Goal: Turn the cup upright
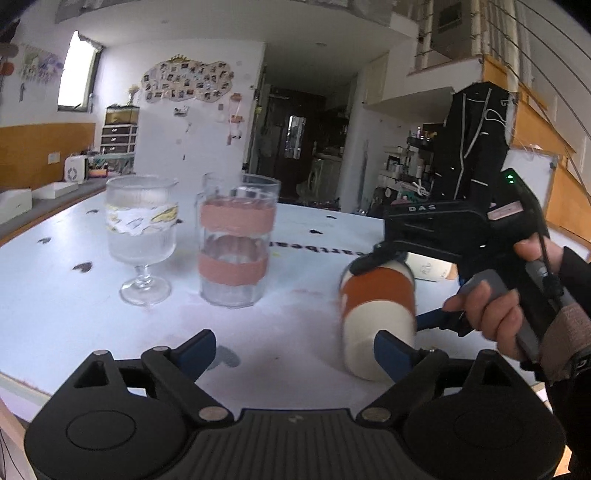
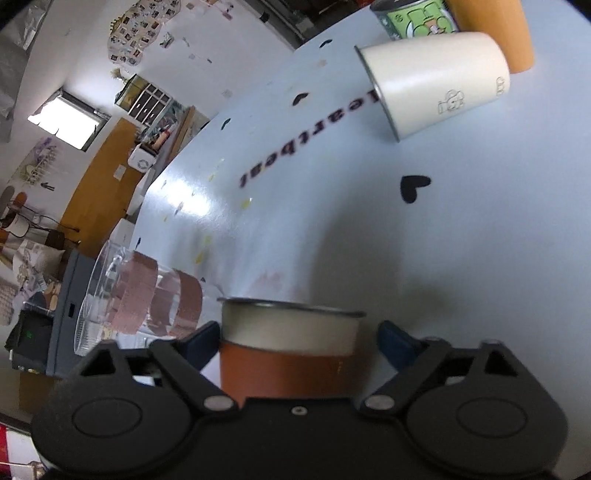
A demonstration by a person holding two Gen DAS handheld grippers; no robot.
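Note:
A white cup (image 1: pixel 373 332) with an orange band stands blurred on the table near its front edge, with the rim end uppermost in the left wrist view. My right gripper (image 1: pixel 397 290) reaches in from the right, held by a hand (image 1: pixel 491 306). In the right wrist view the cup (image 2: pixel 291 328) sits between the spread fingers of my right gripper (image 2: pixel 299 336), and a gap shows at the right finger (image 2: pixel 397 343). My left gripper (image 1: pixel 295 347) is open and holds nothing. Its right finger (image 1: pixel 391 354) is just in front of the cup.
A stemmed glass (image 1: pixel 142 236) and a tall glass with pink bands (image 1: pixel 236 243) stand upright on the pale table (image 1: pixel 74 295). A plain white cup (image 2: pixel 439 81) lies on its side farther off, beside a green can (image 2: pixel 413 18) and an orange cup (image 2: pixel 495 29).

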